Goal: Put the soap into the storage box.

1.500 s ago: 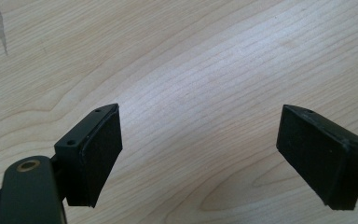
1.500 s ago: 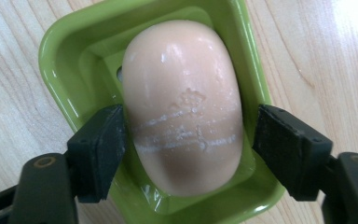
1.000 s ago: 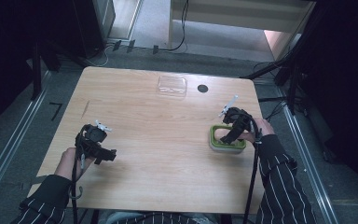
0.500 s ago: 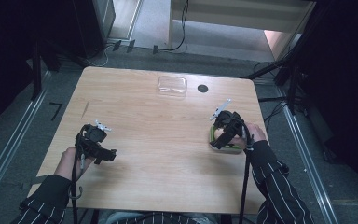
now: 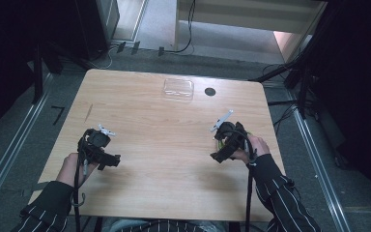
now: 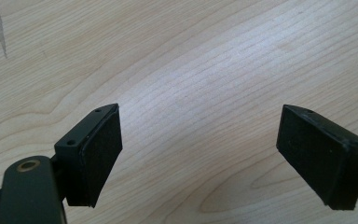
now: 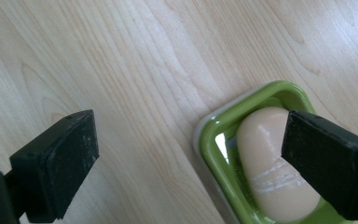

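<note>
A green soap dish (image 7: 213, 135) with a pale beige bar of soap (image 7: 265, 163) in it lies on the wooden table (image 5: 164, 125) at the lower right of the right gripper view. My right gripper (image 7: 189, 140) hangs above the dish's left edge. It is open, its jaws have just been opening, and only bare wood lies between them. From above, the right gripper (image 5: 221, 154) sits on the table's right side and covers the dish. My left gripper (image 6: 200, 130) is open over bare wood, and from above this left gripper (image 5: 107, 159) is at the near left.
A clear plastic lid (image 5: 178, 88) lies near the table's far edge, with a small black round spot (image 5: 210, 91) to its right. A dark streak (image 5: 88, 113) marks the wood at far left. Dark floor and rails surround the table.
My right gripper has moved left and slightly toward the person, from over the green dish to its left edge, with the jaws wider apart. The left gripper has stayed put.
</note>
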